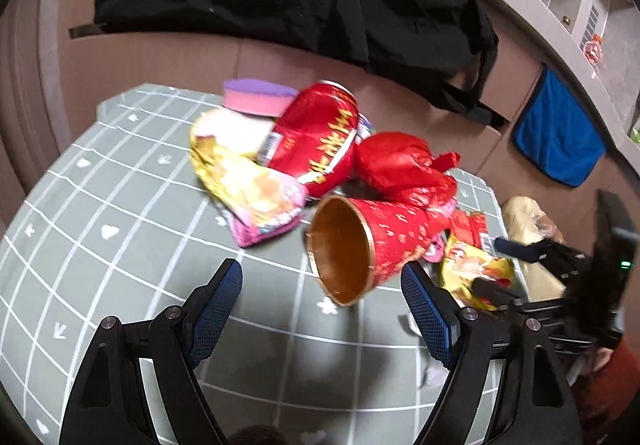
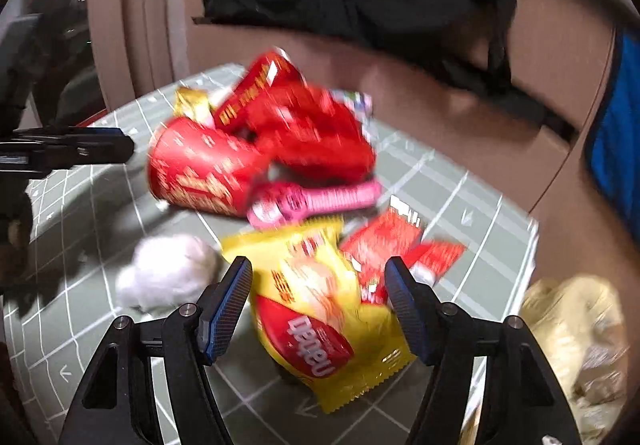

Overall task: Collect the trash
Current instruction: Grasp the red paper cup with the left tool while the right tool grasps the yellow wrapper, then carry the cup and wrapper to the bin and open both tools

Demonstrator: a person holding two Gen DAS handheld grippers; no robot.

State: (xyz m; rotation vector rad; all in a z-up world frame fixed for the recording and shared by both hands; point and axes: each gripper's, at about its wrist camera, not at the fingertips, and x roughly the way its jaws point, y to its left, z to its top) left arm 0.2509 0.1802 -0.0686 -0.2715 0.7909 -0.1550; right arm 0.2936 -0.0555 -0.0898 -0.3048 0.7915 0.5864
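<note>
Apparently mid-approach: yellow snack wrapper (image 2: pixel 320 309) lies flat on the checked cloth (image 2: pixel 80 325), near edge of the litter pile, between the wide right gripper (image 2: pixel 318 273). Left gripper (image 1: pixel 322 277) wide, empty, facing red paper cup (image 1: pixel 372 241). Pinch low, catch one wrapper only.

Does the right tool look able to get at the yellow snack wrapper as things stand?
Probably yes: the right tool is open, with the yellow snack wrapper lying uncovered between its fingers, nothing on top.

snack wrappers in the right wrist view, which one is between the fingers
The yellow wrapper with the red oval logo; the red wrappers lie beyond the fingertips.
</note>
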